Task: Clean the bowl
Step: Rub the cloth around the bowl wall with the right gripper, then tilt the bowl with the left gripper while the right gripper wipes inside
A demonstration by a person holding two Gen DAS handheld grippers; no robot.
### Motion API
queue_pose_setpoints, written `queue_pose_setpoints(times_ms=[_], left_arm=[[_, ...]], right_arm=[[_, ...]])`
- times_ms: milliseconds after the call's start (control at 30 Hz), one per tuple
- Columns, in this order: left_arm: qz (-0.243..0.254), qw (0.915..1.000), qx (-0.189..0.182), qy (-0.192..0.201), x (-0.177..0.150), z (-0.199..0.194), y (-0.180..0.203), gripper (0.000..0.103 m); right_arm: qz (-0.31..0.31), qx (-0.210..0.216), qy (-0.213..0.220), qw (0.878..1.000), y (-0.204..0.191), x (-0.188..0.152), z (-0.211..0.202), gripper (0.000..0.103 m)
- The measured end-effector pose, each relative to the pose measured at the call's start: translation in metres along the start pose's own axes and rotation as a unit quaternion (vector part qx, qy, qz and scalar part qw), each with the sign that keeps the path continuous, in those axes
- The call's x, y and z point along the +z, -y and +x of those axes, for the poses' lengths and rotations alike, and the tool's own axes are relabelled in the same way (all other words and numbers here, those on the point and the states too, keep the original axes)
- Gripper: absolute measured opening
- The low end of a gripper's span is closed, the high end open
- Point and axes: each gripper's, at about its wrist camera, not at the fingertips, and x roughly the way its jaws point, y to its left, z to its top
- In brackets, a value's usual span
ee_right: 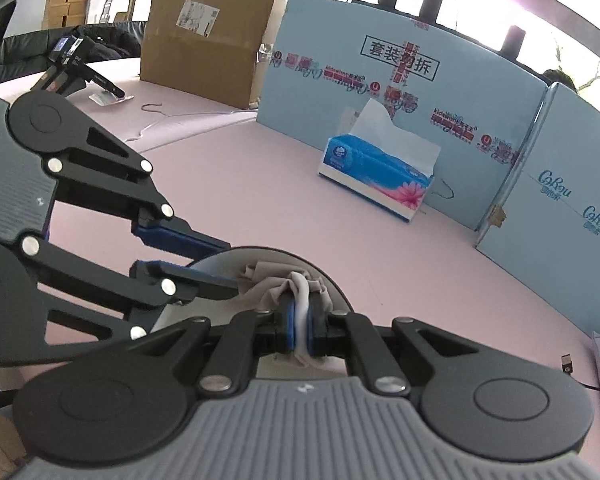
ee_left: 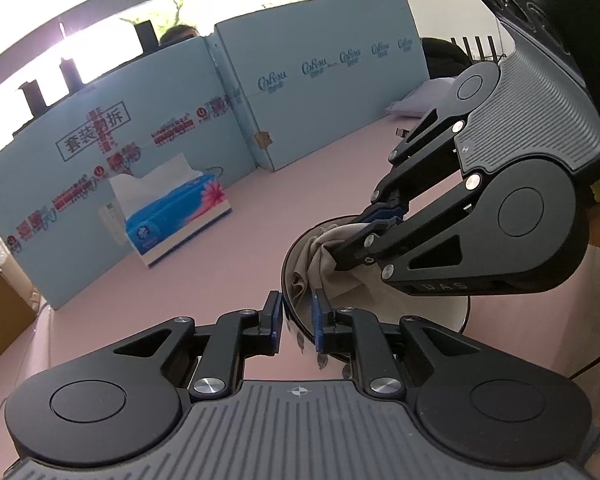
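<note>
Right gripper [ee_right: 299, 320] is clenched on a beige cloth [ee_right: 278, 286], a white fold of which is pinched between its blue pads [ee_right: 288, 322] and hangs below them. In the left wrist view the same gripper [ee_left: 342, 250] enters from the right, angled down, its tips buried in the cloth [ee_left: 320, 256] inside the bowl. Left gripper [ee_left: 296, 318] straddles the near rim of the bowl [ee_left: 296, 312], one finger outside the wall and one inside; a narrow gap shows between pads [ee_left: 318, 320] and rim, so whether they press on it cannot be told. In the right wrist view the left gripper [ee_right: 220, 264] comes in from the left, its two fingers set either side of the bowl's [ee_right: 268, 251] left rim. Bowl is dark-rimmed with a pale inner wall and sits on a pink table [ee_left: 204, 280], near the cameras and well apart from the other items. Tissue box [ee_left: 178, 216], blue and white with a sheet standing up from its slot, rests farther back, just in front of a light blue cardboard screen [ee_left: 312, 100] bearing printed lettering. Brown carton [ee_right: 204, 48] stands at the far left of the right wrist view, beside the screen [ee_right: 380, 80]. Black handheld device [ee_right: 80, 68] lies on the table beyond it, at the far left.
</note>
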Motion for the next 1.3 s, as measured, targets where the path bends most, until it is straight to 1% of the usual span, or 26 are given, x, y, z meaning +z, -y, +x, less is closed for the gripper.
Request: queue_pose_setpoints(times_ms=[100, 167, 233, 300, 367, 400, 467, 500, 567, 600, 667, 733, 800, 833, 1000, 1167, 1200, 1300], left_arm=[[-0.015, 0.9999, 0.004, -0.007, -0.002, 0.003, -0.003, 0.021], [-0.033, 0.9993, 0.009, -0.012, -0.004, 0.005, -0.003, 0.024], [-0.062, 0.998, 0.012, -0.012, -0.007, 0.004, -0.005, 0.026], [-0.087, 0.996, 0.012, -0.012, -0.01, 0.002, -0.007, 0.028], [-0.131, 0.9913, 0.011, -0.01, -0.014, -0.003, -0.01, 0.031], [-0.143, 0.9897, 0.009, -0.009, -0.015, -0.006, -0.01, 0.031], [-0.165, 0.9863, 0.005, -0.006, -0.018, -0.013, -0.011, 0.033], [-0.169, 0.9855, 0.004, -0.006, -0.018, -0.015, -0.011, 0.034], [-0.18, 0.9836, 0.0, -0.006, -0.019, -0.021, -0.007, 0.035], [-0.182, 0.9833, -0.001, -0.007, -0.019, -0.023, -0.004, 0.039], [-0.17, 0.9855, 0.0, -0.008, -0.018, -0.024, 0.0, 0.038], [-0.164, 0.9863, 0.001, -0.011, -0.018, -0.022, 0.0, 0.032], [-0.156, 0.9877, 0.003, -0.016, -0.015, -0.017, -0.003, 0.023], [-0.152, 0.9882, 0.001, -0.018, -0.013, -0.015, -0.005, 0.022], [-0.114, 0.9923, -0.023, -0.042, -0.002, 0.003, -0.014, 0.017], [-0.067, 0.9928, -0.063, -0.077, 0.017, 0.021, -0.023, 0.014], [-0.064, 0.9927, -0.066, -0.078, 0.018, 0.023, -0.024, 0.012], [-0.048, 0.9927, -0.078, -0.078, 0.023, 0.03, -0.024, 0.01]], right_arm=[[0.012, 0.0, -0.009, 1.0, 0.005, -0.006, -0.001, 0.005], [0.016, -0.001, -0.016, 1.0, 0.005, -0.011, 0.0, 0.005], [0.024, 0.0, -0.022, 0.999, 0.004, -0.017, 0.0, 0.005], [0.038, 0.004, -0.017, 0.999, 0.003, -0.023, -0.003, 0.005], [0.052, 0.005, -0.008, 0.999, 0.0, -0.026, -0.007, 0.005], [0.055, 0.005, -0.006, 0.998, -0.001, -0.027, -0.008, 0.005], [0.06, 0.005, 0.0, 0.998, -0.007, -0.031, -0.01, 0.006], [0.062, 0.007, 0.001, 0.998, -0.009, -0.032, -0.011, 0.008], [0.063, 0.002, 0.003, 0.998, -0.012, -0.034, -0.012, 0.008], [0.064, 0.002, 0.004, 0.998, -0.013, -0.034, -0.012, 0.008], [0.07, 0.006, 0.004, 0.998, -0.013, -0.036, -0.015, 0.008], [0.069, 0.009, 0.005, 0.998, -0.016, -0.037, -0.017, 0.01], [0.067, 0.014, 0.009, 0.998, -0.021, -0.038, -0.02, 0.012], [0.069, 0.015, 0.01, 0.997, -0.021, -0.038, -0.021, 0.012], [0.07, 0.021, 0.015, 0.997, -0.025, -0.036, -0.023, 0.012], [0.054, 0.039, 0.01, 0.998, -0.023, -0.029, -0.02, 0.012], [0.056, 0.042, 0.009, 0.998, -0.022, -0.029, -0.02, 0.012], [0.07, 0.068, 0.002, 0.995, -0.013, -0.029, -0.02, 0.012]])
